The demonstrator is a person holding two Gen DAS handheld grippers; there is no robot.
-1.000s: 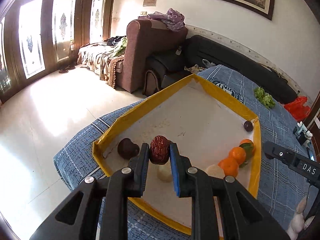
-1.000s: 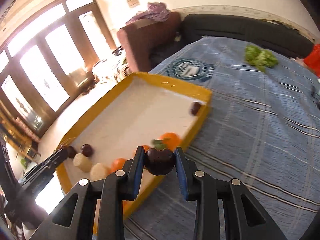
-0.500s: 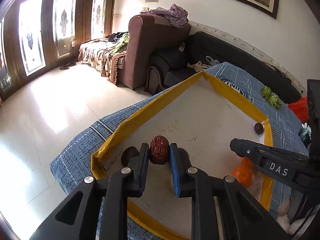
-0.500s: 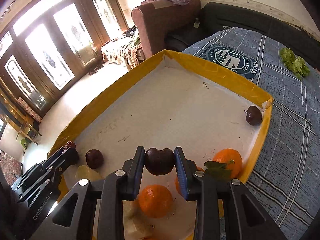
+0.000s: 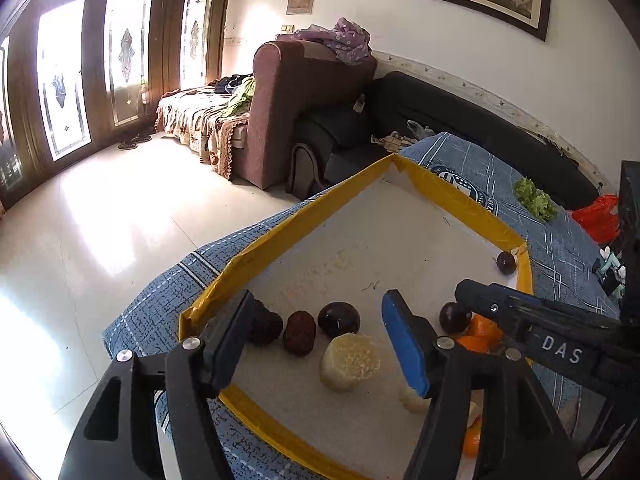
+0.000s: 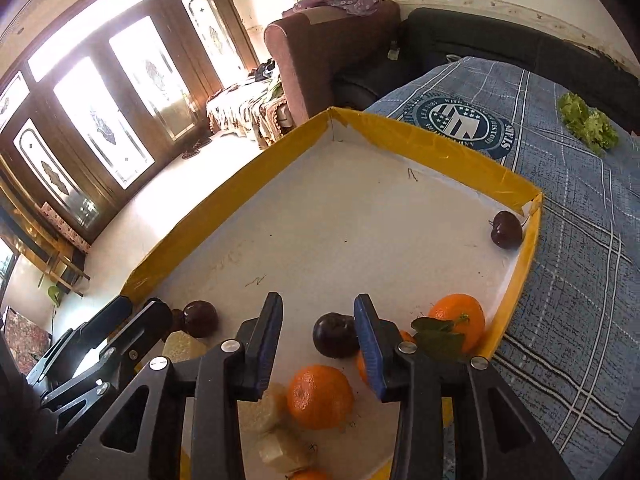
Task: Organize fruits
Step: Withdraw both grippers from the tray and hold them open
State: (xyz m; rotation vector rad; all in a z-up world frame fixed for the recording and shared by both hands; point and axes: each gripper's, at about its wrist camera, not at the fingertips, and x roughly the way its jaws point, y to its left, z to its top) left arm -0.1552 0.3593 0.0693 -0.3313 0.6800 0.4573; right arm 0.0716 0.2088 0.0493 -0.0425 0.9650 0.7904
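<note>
A yellow-rimmed white tray (image 5: 304, 216) (image 6: 432, 148) lies on a blue cloth. My left gripper (image 5: 316, 316) is open above the tray's near corner, over a red date (image 5: 299, 333), a dark plum (image 5: 338, 319) and a pale peeled chunk (image 5: 349, 367). Another dark fruit (image 5: 264, 325) sits behind its left finger. My right gripper (image 6: 318, 320) is open with a dark plum (image 6: 335, 334) (image 5: 454, 317) lying on the tray against its right finger. Oranges (image 6: 320, 396) (image 6: 458, 318) lie close by. One more plum (image 6: 506, 229) (image 5: 506, 262) sits in the far right corner.
Green lettuce (image 6: 588, 124) (image 5: 534, 200) lies on the blue cloth (image 6: 580, 240) beyond the tray. A red bag (image 5: 598, 218) is at the right. Sofas (image 5: 304, 112) stand behind the table; the floor drops off to the left.
Both grippers have opened. The red date now lies on the tray by the other plums, and the right gripper's plum now rests on the tray near the oranges.
</note>
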